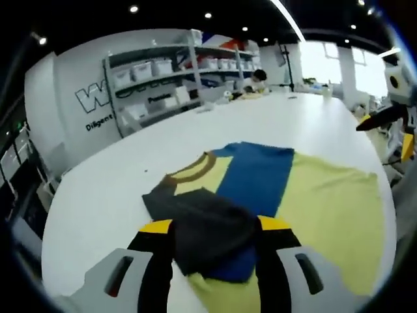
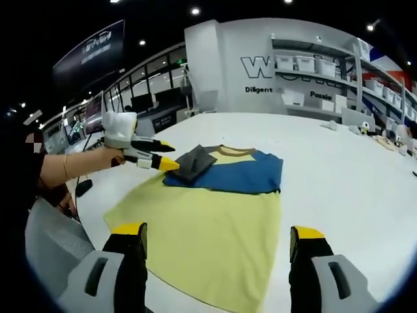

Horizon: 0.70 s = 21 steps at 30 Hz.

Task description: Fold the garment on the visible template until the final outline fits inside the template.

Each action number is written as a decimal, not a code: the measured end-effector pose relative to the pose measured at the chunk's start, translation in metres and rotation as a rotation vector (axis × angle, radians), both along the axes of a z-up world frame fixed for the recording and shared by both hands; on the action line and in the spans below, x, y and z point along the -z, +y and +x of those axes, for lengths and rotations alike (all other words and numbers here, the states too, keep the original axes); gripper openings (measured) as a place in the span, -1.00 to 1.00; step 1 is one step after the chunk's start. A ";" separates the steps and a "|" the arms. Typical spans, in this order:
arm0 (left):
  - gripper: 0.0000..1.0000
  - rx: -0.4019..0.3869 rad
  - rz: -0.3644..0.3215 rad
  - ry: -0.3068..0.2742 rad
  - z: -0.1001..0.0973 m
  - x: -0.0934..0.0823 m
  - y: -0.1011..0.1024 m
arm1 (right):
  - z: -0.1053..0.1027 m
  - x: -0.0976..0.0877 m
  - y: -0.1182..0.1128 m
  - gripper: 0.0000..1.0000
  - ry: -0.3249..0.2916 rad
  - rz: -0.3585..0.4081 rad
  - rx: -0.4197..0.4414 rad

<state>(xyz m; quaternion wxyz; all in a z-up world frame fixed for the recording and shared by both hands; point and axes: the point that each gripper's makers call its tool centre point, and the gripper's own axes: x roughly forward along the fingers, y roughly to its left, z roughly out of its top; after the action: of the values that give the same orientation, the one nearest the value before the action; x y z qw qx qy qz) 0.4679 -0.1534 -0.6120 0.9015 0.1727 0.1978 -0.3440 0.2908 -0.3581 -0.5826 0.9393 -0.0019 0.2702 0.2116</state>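
Observation:
A T-shirt with a yellow body (image 1: 326, 195), a blue chest band (image 1: 257, 173) and a brown collar (image 1: 195, 171) lies flat on the white table (image 1: 260, 117). My left gripper (image 1: 215, 228) is shut on its dark grey sleeve (image 1: 208, 225), which is folded over onto the shirt. The right gripper view shows the same shirt (image 2: 208, 222) with the left gripper (image 2: 168, 156) pinching the grey sleeve (image 2: 195, 163) at the shirt's left shoulder. My right gripper (image 2: 218, 233) stands open above the yellow hem, with nothing between its fingers.
A person's hand (image 2: 78, 163) holds the left gripper. A grey chair (image 2: 45, 241) stands at the table's near-left edge. Shelves with white bins (image 2: 313, 72) line the far wall. A person (image 1: 257, 78) sits at the far end of the table.

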 end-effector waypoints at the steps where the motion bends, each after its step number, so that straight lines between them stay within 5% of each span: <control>1: 0.00 -0.001 0.003 0.000 0.000 0.001 0.003 | 0.000 0.000 0.000 0.77 0.001 -0.002 -0.001; 21: -0.46 -0.069 0.088 0.051 0.004 0.034 0.057 | 0.000 0.000 -0.006 0.74 0.005 -0.028 0.012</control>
<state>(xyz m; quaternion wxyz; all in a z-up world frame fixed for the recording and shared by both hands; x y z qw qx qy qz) 0.4721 -0.0966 -0.6457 0.8991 0.1963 0.2414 -0.3080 0.2908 -0.3639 -0.5825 0.9397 -0.0131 0.2756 0.2021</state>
